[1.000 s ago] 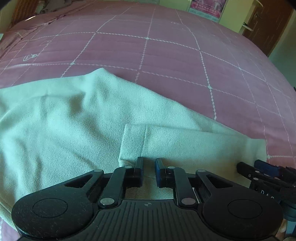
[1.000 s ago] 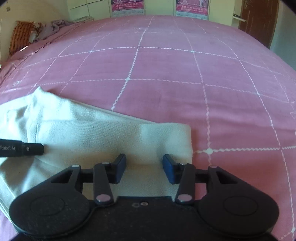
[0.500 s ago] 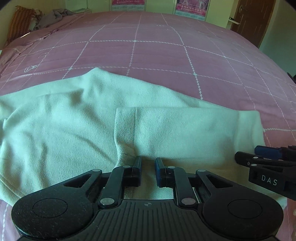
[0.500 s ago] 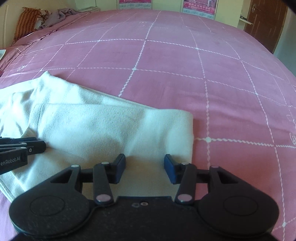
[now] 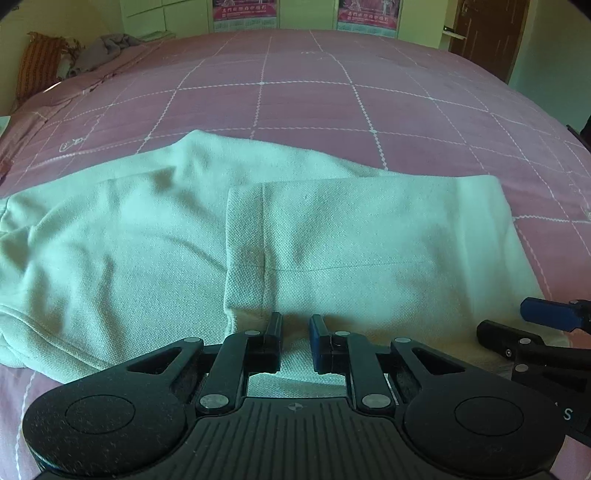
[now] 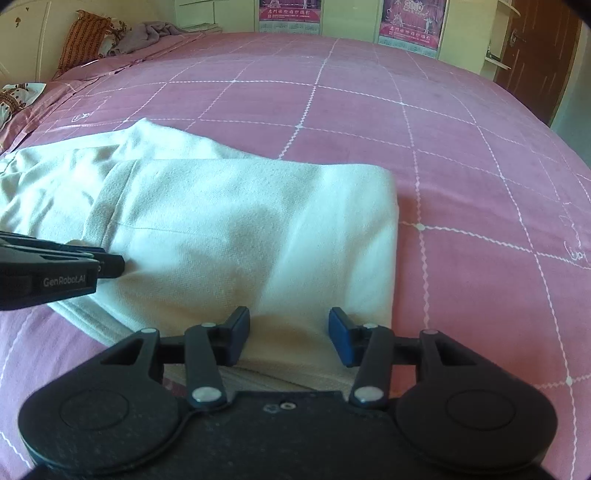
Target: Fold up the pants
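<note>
Left wrist view looks down over pale pants (image 5: 332,251) spread on a pink bed (image 5: 303,99) quilted with white lines. One hemmed leg end is folded back over the rest of the cloth, its cuff edge running up from the left gripper (image 5: 295,332). That gripper's jaws are nearly together, pinching a ridge of the cloth at the near edge of the folded layer. At the right edge of this view the right gripper (image 5: 517,325) comes in from the side, just beside the pants' near right corner.

From the right wrist, the right gripper (image 6: 289,332) has its jaws about half apart over the near edge of the folded leg; cloth lies between the pads, but whether they press on it cannot be told. The left gripper (image 6: 110,264) reaches in from the left, its tips on the cuff. Pillows (image 6: 85,40) lie at the far left corner of the bed, and posters (image 6: 410,24) hang on the wall behind
</note>
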Tool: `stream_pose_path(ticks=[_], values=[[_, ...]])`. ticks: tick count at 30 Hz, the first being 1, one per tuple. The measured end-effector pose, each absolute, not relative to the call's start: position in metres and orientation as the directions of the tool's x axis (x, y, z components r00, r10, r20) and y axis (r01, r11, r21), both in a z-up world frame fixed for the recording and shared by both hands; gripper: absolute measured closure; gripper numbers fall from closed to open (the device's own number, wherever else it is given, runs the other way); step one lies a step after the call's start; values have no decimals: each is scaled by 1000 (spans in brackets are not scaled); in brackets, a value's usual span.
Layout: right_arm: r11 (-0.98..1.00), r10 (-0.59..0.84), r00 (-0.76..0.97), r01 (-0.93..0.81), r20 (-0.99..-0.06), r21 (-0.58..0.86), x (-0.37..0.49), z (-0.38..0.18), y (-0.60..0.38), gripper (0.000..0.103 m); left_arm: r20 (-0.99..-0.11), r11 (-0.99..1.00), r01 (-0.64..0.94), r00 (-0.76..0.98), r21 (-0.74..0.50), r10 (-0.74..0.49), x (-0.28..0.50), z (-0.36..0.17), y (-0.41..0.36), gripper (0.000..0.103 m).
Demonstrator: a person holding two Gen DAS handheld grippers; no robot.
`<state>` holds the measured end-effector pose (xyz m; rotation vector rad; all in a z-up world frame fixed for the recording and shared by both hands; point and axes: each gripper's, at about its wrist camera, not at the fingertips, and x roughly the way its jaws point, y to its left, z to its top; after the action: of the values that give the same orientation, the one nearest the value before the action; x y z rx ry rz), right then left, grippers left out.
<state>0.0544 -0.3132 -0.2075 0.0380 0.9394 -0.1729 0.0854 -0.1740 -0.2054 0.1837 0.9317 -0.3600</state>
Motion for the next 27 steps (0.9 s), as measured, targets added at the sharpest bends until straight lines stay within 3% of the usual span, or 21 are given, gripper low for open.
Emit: stream_pose_path(ticks=[4, 9, 15, 18, 20, 22, 27], values=[[976, -78, 623, 207, -779, 68, 47, -193, -311, 52, -788, 929, 369, 576, 14, -217, 75, -192, -164, 87], [978, -56, 664, 188, -746, 94, 50, -184, -289, 52, -772, 943, 331, 610, 42, -180, 69, -182, -142, 87], [984, -17, 667, 145, -745, 108, 62, -190, -266, 50, -783, 978, 206, 606, -14, -139, 76, -182, -85, 87], [990, -14, 606, 122, -795, 76, 71, -213, -253, 38, -831, 990, 138, 548, -21, -94, 90, -202, -55, 87], [994, -42, 610, 109, -791, 31, 70, -215, -245, 37, -827, 992, 117, 553, -38, -97, 92, -203, -39, 87], [989, -13, 642, 120, -766, 84, 69, -206, -242, 42, -816, 996, 70, 570, -64, -92, 93, -198, -23, 87], [987, 24, 675, 102, -737, 126, 86, -194, -228, 39, -813, 990, -32, 574, -138, -95, 109, -188, 21, 87]])
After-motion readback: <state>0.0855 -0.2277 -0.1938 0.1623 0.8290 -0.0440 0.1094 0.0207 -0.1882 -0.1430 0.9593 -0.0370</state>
